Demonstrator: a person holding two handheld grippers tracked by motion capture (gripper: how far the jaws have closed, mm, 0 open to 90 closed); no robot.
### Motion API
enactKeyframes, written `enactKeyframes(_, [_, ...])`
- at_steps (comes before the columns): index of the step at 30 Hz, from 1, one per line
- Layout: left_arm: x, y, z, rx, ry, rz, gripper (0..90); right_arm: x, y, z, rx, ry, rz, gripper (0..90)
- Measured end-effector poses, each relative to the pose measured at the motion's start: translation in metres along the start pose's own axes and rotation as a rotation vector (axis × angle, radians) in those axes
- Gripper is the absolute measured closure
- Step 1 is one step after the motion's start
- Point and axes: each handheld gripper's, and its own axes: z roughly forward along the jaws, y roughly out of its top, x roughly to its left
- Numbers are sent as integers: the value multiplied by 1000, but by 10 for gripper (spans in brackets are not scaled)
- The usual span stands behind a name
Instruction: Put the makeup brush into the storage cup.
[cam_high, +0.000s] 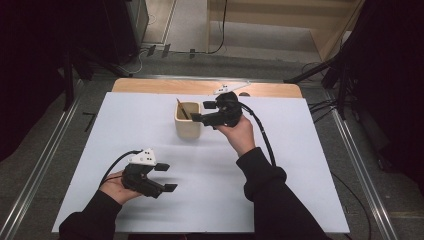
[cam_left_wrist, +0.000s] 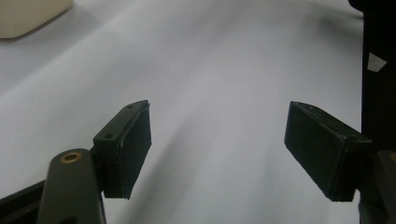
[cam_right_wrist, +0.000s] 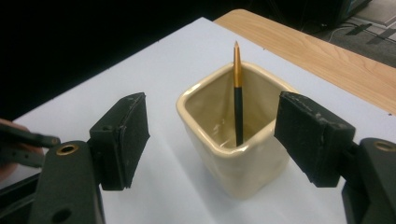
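A cream square cup (cam_high: 187, 127) stands upright on the white sheet (cam_high: 125, 130), a little behind the middle of the table. A black pen with a gold upper part (cam_right_wrist: 238, 107) leans inside the cup (cam_right_wrist: 233, 158), tip up. My right gripper (cam_high: 202, 111) hovers just right of the cup's rim, pointing left at it. Its jaws stand open, with the cup just beyond them in the right gripper view (cam_right_wrist: 212, 126) and nothing pressed between the pads. My left gripper (cam_high: 166, 177) rests near the front left, open over bare sheet (cam_left_wrist: 217, 140).
The table's wooden edge (cam_high: 200, 87) runs along the far side, past the white sheet. Cables trail from both grippers. Metal floor rails (cam_high: 45, 165) flank the table, and dark stands rise at the back corners.
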Motion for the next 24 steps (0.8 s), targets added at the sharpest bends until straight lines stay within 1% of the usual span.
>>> enactKeyframes(2, [0,0,0,1,0,-3,237,2,-3,-3,6,-8,-9,268])
enactKeyframes(9, [1,0,-1,1,3,-1,237,1,-12,-13,26,2,-21,266])
enactKeyframes(12, [1,0,-1,1,5,-2,237,3,-16,-18,25,19,-17,266])
enactKeyframes(13, [1,0,-1,0,6,-3,237,3,-17,-19,24,18,-23,266])
enactKeyframes(15, [2,-1,-1,1,9,-4,237,3,-20,-20,32,19,-32,264])
enactKeyframes(17, [2,-1,-1,0,10,-5,236,3,-23,-21,59,18,-36,258])
enactKeyframes(19, [2,-1,-1,0,11,-7,236,4,-27,-21,64,14,-47,256])
enactKeyframes(21, [3,-1,-2,0,11,-7,235,5,-31,-22,71,25,-38,253])
enactKeyframes(24, [3,-1,-2,0,11,-6,235,7,-36,-24,74,30,-43,250])
